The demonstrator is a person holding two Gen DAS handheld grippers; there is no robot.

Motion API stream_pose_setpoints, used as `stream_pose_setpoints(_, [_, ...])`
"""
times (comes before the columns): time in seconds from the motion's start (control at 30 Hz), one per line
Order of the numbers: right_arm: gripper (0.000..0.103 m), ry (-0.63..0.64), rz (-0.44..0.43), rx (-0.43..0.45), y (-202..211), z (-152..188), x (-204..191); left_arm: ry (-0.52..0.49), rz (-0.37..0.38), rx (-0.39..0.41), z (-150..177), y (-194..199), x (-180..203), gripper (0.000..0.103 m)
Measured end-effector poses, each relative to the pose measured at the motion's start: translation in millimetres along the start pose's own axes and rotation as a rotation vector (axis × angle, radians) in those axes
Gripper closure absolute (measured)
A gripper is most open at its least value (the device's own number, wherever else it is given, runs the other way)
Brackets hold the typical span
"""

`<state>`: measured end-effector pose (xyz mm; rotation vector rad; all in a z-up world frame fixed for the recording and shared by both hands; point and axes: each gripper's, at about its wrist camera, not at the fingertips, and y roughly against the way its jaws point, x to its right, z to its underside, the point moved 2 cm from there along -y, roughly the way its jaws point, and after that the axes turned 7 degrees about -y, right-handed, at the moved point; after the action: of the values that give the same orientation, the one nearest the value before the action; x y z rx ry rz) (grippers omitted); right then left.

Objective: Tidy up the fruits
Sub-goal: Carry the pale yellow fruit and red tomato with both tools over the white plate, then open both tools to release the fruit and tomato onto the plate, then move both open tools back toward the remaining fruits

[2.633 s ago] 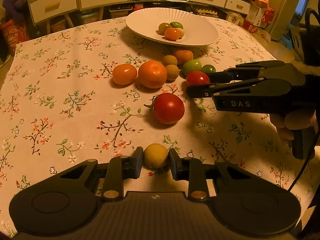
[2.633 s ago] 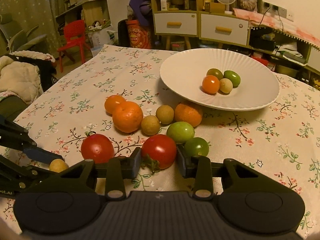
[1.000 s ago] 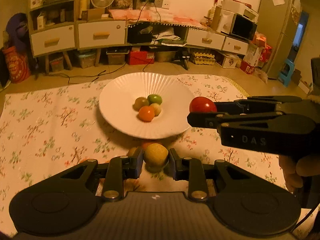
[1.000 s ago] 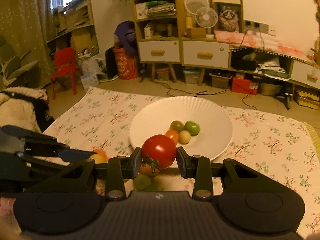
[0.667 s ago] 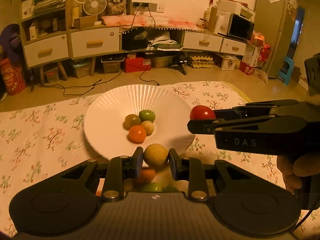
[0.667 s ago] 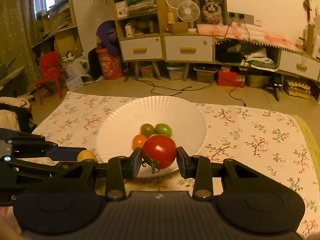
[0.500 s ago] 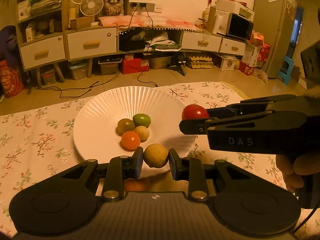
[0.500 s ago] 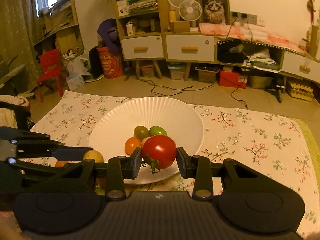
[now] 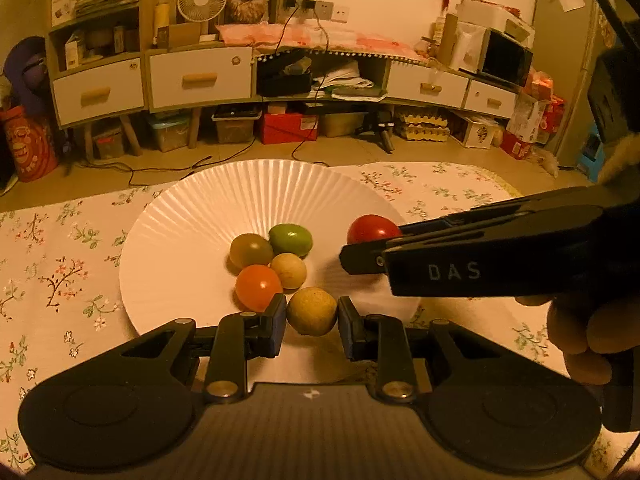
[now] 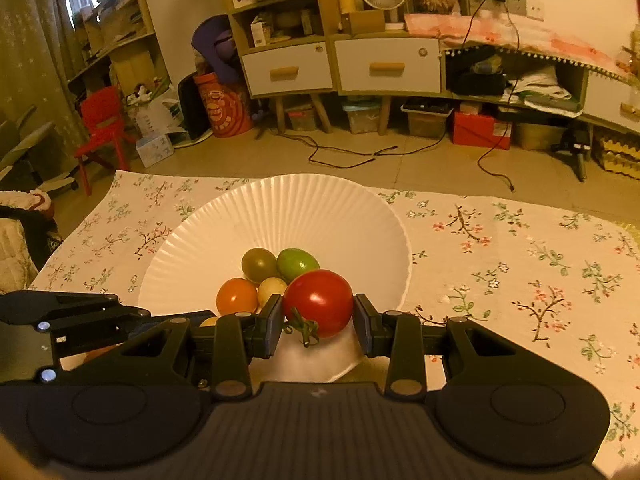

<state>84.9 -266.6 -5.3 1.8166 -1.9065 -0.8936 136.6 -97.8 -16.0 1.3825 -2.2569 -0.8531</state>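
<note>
Change: both grippers have come forward and down from the bare cloth to the white plate [image 9: 192, 216], each bringing its fruit along; a second ago the plate lay well ahead, and now both fruits hang over its near part.
Left gripper [image 9: 312, 320]: nearly closed, its two pads pressed on a small tan round fruit [image 9: 311, 311], which sits just beside the heap already on the plate.
Right gripper [image 10: 318, 318]: closed on a red tomato [image 10: 318, 302], stem hanging down below it; the grip is a little wider than the left one because the tomato is bigger.
Plate contents: orange tomato [image 9: 258, 287], pale round fruit [image 9: 289, 270], olive tomato [image 9: 251, 251] and green tomato [image 9: 290, 239], clustered touching one another near the middle.
Tablecloth [image 10: 520, 264]: floral, bare to the right of the plate in the right wrist view; any other loose fruit is out of sight.
Meaning for the task: carrying looks finished for these two pieces, and I judge that letting go is the step at hand.
Risk: both fruits are round, so one dropped from a height could roll into the heap or toward the rim.
</note>
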Motion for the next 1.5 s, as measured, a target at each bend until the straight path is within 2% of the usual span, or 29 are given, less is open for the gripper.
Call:
stream_pose_setpoints(0.3, [0.069,0.017,-0.010,-0.019,-6.4,-3.7,-3.6,0.047,-0.003,-0.008,0.6,-6.5,-7.2,0.083])
stream_pose_setpoints(0.67, [0.069,0.060,0.015,-0.036,-10.4,-5.2,-9.9,0.035,0.006,0.000,-0.2,-6.1,-9.4,0.082])
stream_pose_setpoints(0.9, [0.065,0.055,0.004,-0.016,-3.6,-7.2,-12.3,-0.006,0.005,0.004,-0.2,0.4,-7.6,0.070])
stream_pose_setpoints(1.0, [0.057,0.051,0.003,-0.001,2.2,-9.4,-13.8,-0.013,0.001,0.017,-1.1,6.8,-7.5,0.059])
stream_pose_setpoints(1.23, [0.035,0.052,0.026,0.031,20.2,-7.7,-19.4,-0.043,-0.006,0.032,-0.5,24.3,-9.8,0.045])
stream_pose_setpoints(1.5, [0.027,0.026,0.078,0.064,37.5,0.3,-22.0,-0.056,-0.025,0.029,8.4,46.2,-20.3,0.029])
